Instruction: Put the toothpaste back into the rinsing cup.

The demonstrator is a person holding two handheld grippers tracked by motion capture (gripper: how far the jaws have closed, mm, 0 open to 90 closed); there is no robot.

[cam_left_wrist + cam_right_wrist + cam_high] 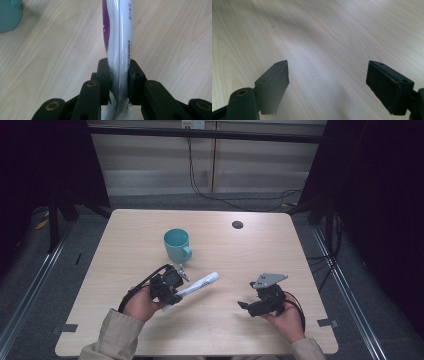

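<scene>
Left gripper (119, 75) was clamped on the white plastic toothpaste tube (117, 37); right gripper (327, 85) stood apart, empty. Carry step, probably; next likely called for tipping the tube into the teal ceramic mug (177, 245).

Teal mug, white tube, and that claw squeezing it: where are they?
teal mug (176, 244), high view, its side wall.
white tube (117, 37), left gripper view, its printed body.
left claw (119, 72), left gripper view, between its fingertips.

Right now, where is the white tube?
In the high view the white tube sits left of centre, clamped at one end by the left gripper, just in front of the teal mug.
</scene>
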